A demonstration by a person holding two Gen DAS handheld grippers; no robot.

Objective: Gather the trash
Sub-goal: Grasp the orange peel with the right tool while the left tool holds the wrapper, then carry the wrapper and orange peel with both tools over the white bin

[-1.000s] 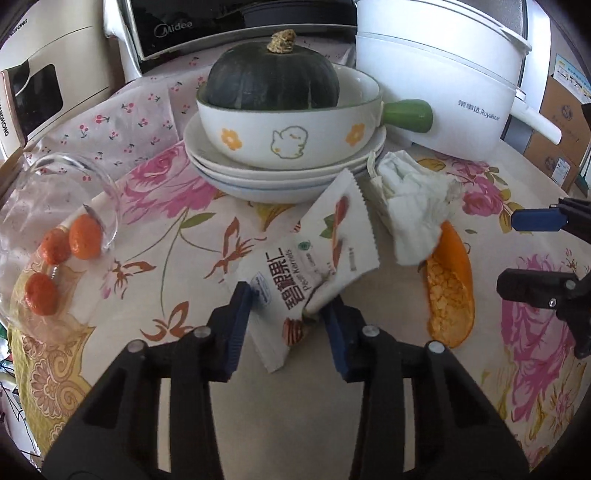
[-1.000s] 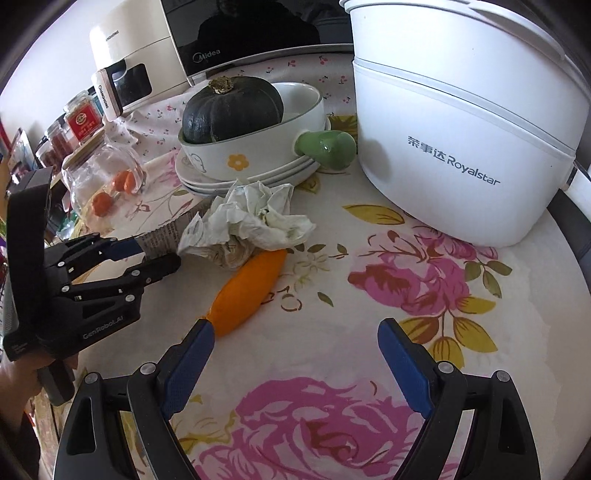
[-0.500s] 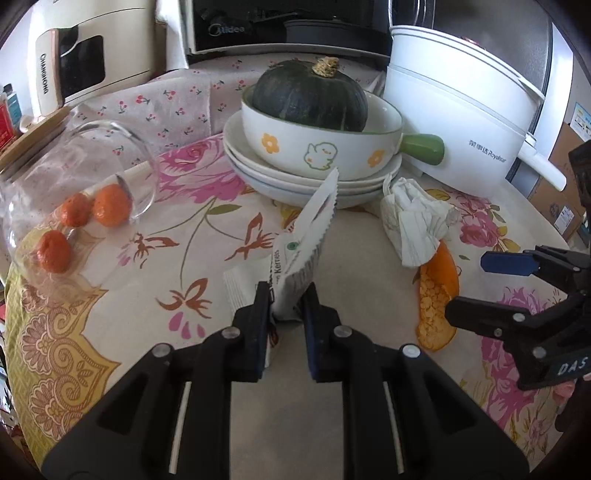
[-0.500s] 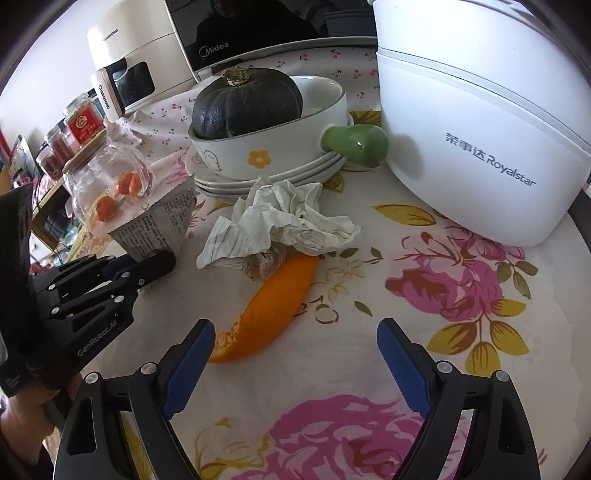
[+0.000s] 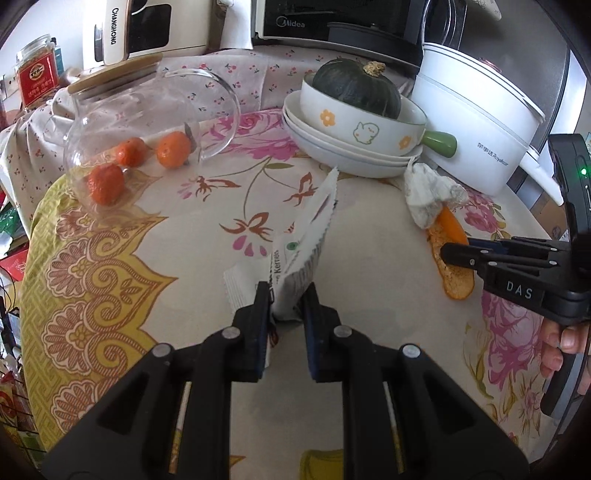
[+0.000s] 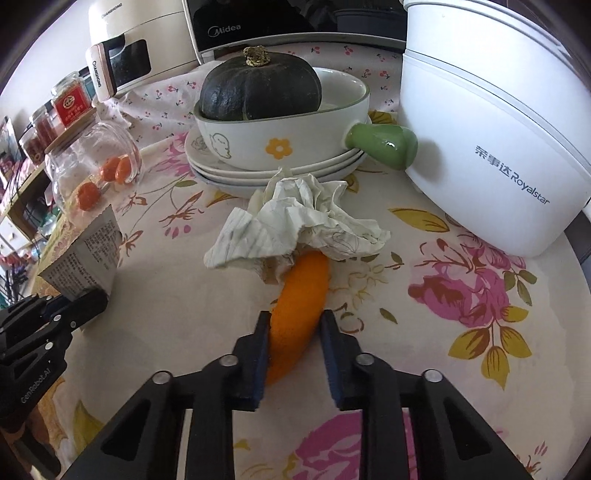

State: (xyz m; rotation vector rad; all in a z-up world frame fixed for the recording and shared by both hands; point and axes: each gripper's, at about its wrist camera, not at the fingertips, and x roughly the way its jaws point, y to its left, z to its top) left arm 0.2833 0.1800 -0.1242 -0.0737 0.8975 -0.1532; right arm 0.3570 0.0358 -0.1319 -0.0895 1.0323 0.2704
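A round desk wears a floral cloth with pink roses and a yellow patterned border. At its far side stand a black microwave, a cream appliance and a big white cooker. In front of them a dark green squash sits in a handled bowl on stacked plates. A glass jar lies on its side with small oranges inside, and a red-labelled jar stands behind it.

The left tool is clamped on a white snack wrapper, gripping its lower end so the packet stands up between the pads, its serrated top edge pointing away toward the plates.

The right tool is closing its jaws around the near end of an orange peel that lies on the cloth; the left pad touches the peel, while the right pad sits just beside it. The peel's far end is tucked under a crumpled tissue, which rests just in front of the plates. The two tools are well apart, the wrapper to the left of the peel.
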